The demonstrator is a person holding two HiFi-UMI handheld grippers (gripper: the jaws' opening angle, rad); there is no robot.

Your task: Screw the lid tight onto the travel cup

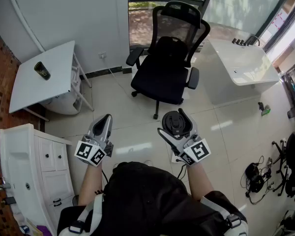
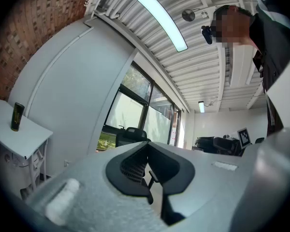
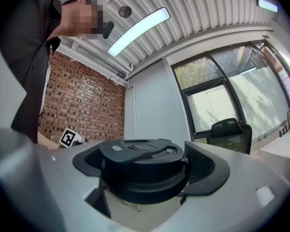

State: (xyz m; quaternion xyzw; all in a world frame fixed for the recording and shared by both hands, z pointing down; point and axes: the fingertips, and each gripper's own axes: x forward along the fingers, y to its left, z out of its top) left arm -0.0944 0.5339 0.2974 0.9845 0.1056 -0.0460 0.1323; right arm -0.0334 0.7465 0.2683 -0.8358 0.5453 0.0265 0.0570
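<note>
Right gripper grips the black lid across its rim, top face up, probably to keep it level for threading. Left gripper is clenched on nothing. The travel cup stands well ahead and left of the left gripper, on a white table. No writing is legible, and the cup's label is too small to read.

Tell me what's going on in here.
A person stands in a room with a gripper in each hand. The right gripper is clamped on a black lid, held out level in front of the body. The left gripper is shut with nothing in it. The travel cup stands by itself on the white table off to the person's left, well away from both grippers, so the lid is not yet on it.
</note>
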